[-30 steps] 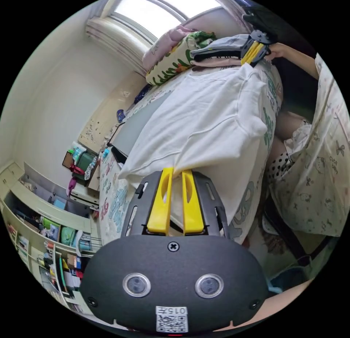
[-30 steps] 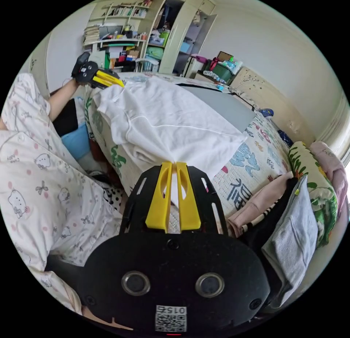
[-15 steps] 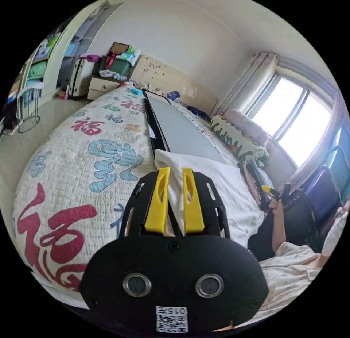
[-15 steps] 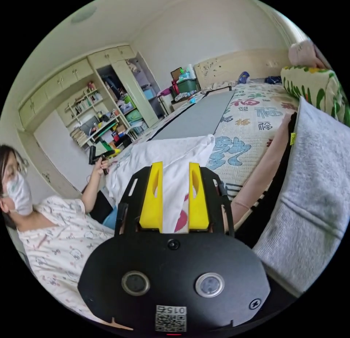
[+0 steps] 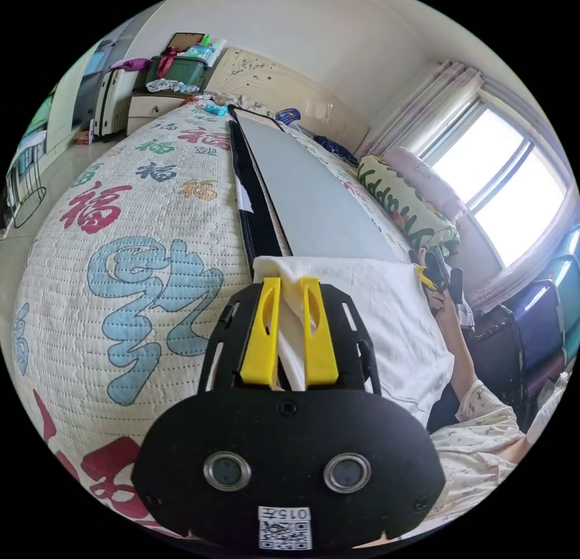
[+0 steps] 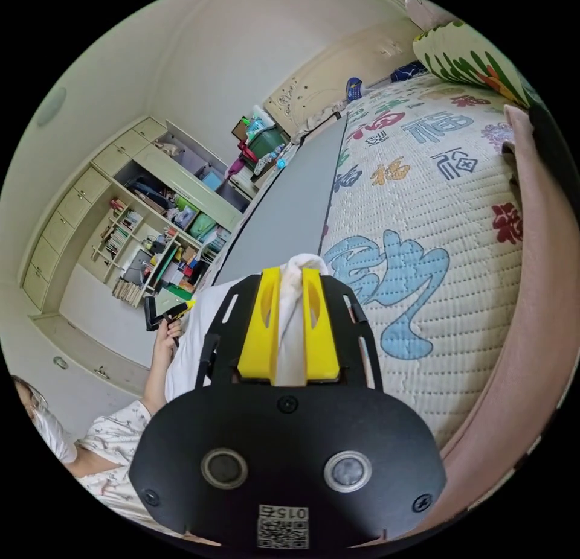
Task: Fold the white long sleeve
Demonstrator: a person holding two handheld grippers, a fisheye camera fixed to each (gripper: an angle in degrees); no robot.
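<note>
White long sleeve (image 5: 386, 317) lies flat on the quilt (image 5: 121, 233), far edge over the grey board (image 5: 308, 203). Left gripper (image 5: 290, 287) has its 2 jaws clamped on a bunched corner; right gripper (image 6: 291, 278) is pinched on another corner. Left gripper view adds the window (image 5: 507, 185), a leaf-print pillow (image 5: 405, 203) and the right gripper (image 5: 436, 275) at the shirt's far corner. Right gripper view adds shelves (image 6: 151, 245), a pink garment (image 6: 538, 293) and the left gripper (image 6: 163, 313). Each gripper body blocks the near cloth.
</note>
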